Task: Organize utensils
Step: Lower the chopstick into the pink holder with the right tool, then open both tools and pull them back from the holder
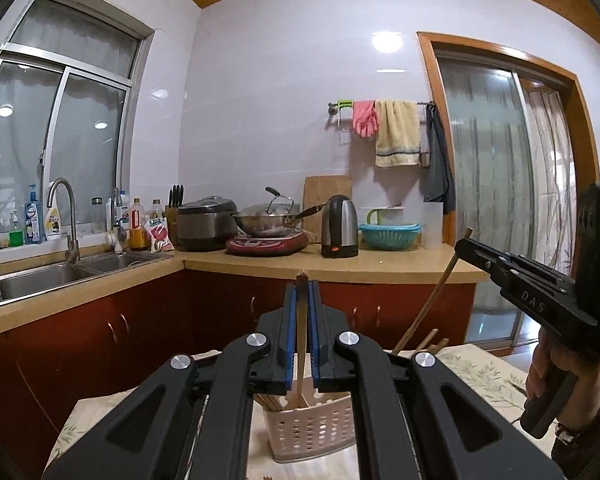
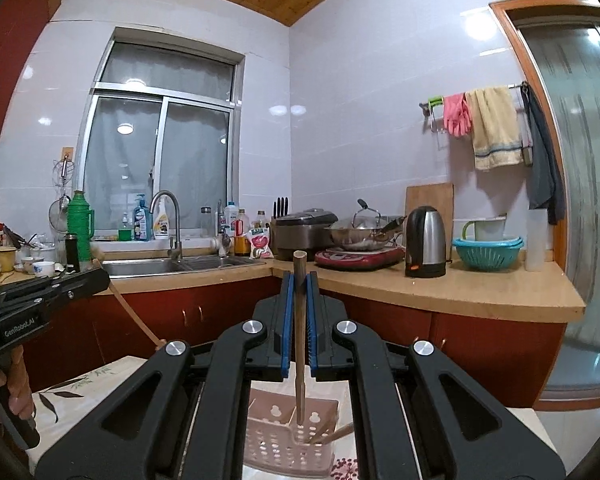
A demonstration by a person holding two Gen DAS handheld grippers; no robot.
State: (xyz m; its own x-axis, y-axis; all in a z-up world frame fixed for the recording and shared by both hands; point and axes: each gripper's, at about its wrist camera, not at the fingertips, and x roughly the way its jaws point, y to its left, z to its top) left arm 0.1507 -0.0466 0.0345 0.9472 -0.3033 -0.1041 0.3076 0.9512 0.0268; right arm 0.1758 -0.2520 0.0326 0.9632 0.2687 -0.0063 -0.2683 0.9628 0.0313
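**Two tools, each pinching a stick above the basket**

The left tool (image 1: 301, 292) is squeezed tight on one wooden chopstick (image 1: 301, 344). The stick stands straight up between the blue pads (image 1: 287, 336). Its low end dips into the pink basket (image 1: 312, 428), which sits at 6 o'clock in the left view.

The right tool (image 2: 299, 292) is squeezed tight on a second chopstick (image 2: 299, 340), also straight up. Its low tip hangs over the basket (image 2: 284, 440) at 6 o'clock, above the right-hand slot.

The basket has holes all over. It stands on a cloth with leaves (image 1: 484, 376) that covers the bench. The cloth's far edge is just behind the basket, and past it there is open floor before the red cupboards (image 1: 140, 320).

Counting: two tools, two held sticks, one basket. More sticks lean inside it. The right view shows about two loose ones (image 2: 336, 432); the left view shows a few more, but I cannot count them well.

The left view shows the other tool at 3 o'clock, with a hand (image 1: 556, 364) on its grip. The right view shows the other tool at 9 o'clock with a hand (image 2: 8, 380), and only this view shows the cups (image 2: 40, 266) and green flask (image 2: 80, 224) by the sink (image 2: 180, 266).

Far off stand one kettle (image 1: 339, 226), one wok (image 1: 268, 218) and one rice cooker (image 1: 204, 222).
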